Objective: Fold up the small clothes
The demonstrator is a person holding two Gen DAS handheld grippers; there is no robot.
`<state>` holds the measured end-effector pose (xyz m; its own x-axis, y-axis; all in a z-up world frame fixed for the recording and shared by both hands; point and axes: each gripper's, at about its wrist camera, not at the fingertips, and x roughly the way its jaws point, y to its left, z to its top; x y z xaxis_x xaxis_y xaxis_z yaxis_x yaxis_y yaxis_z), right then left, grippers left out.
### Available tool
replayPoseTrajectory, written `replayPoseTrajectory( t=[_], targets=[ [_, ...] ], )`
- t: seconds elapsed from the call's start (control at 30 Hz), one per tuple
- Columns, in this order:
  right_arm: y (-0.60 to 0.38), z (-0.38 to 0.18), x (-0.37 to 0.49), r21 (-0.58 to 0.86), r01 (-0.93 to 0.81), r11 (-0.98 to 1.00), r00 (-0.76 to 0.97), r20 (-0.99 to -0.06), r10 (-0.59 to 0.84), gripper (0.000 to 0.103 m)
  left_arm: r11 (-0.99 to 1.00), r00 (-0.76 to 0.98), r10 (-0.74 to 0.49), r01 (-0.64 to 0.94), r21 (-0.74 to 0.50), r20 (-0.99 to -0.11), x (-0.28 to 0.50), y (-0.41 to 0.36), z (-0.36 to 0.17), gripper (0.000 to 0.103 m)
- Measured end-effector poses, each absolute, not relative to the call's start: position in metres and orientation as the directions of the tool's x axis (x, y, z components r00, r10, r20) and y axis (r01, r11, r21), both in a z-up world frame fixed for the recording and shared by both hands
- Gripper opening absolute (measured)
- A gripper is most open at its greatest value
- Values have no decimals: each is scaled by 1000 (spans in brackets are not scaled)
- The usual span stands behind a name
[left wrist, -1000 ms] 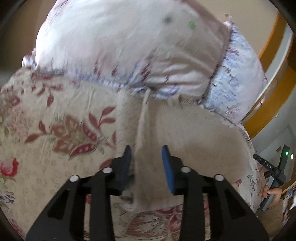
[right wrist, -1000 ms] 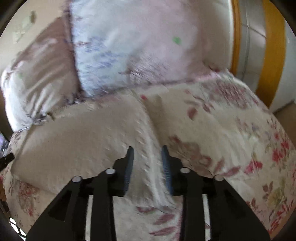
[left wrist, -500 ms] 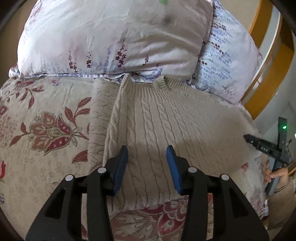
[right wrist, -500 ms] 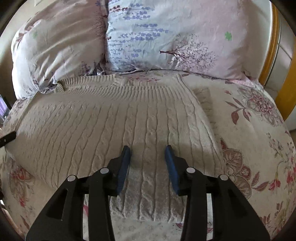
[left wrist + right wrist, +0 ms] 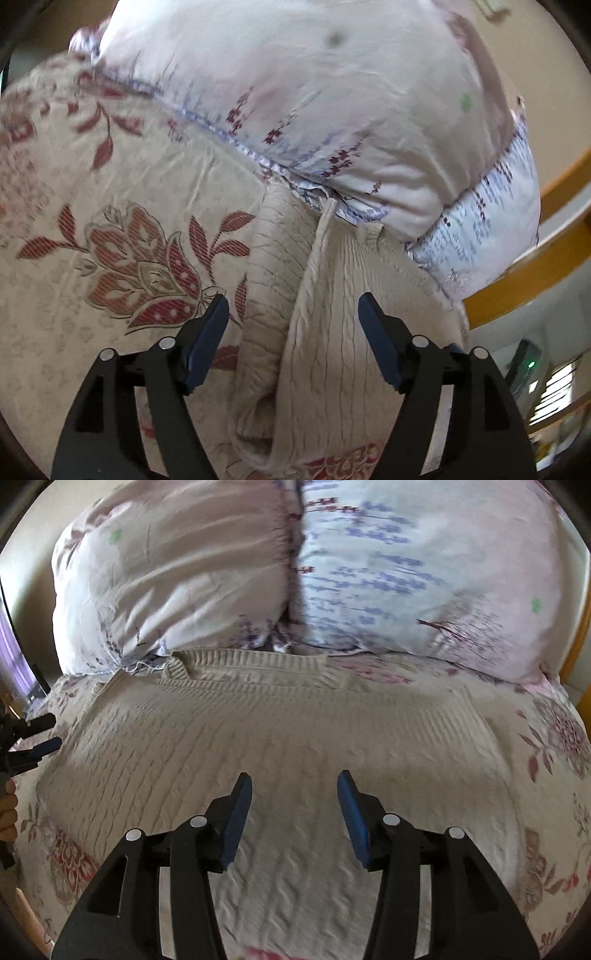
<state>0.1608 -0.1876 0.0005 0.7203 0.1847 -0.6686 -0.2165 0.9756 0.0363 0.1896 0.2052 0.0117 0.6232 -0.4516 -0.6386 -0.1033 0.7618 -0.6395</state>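
A sweater (image 5: 280,738) lies flat on the bed (image 5: 554,760), its collar at the far side, just before two pillows (image 5: 177,579) that stand side by side behind it. The right claw (image 5: 294,797) hangs over the sweater's near part; the left claw (image 5: 291,321) is over its left edge.

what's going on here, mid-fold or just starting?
A person with a handheld gripper in each hand is folding a cream cable-knit sweater spread on a floral bedspread below two pillows. Both the left gripper and the right gripper have just been opening and stand open over the knit, gripping nothing. A sleeve looks tucked along one side.
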Motion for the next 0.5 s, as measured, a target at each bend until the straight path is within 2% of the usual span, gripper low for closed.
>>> replayPoseTrajectory(
  t=[0.27,0.5],
  targets=[
    [-167,-12,169,-49,-223,974,722,-679,131,53,743,610,-472,-113,-660,-636,204,196,4,72],
    [-170,-14,169,-28,-228,973,720,-678,149,53,771,614,-451,-97,-629,-647,214,186,5,72]
  ],
)
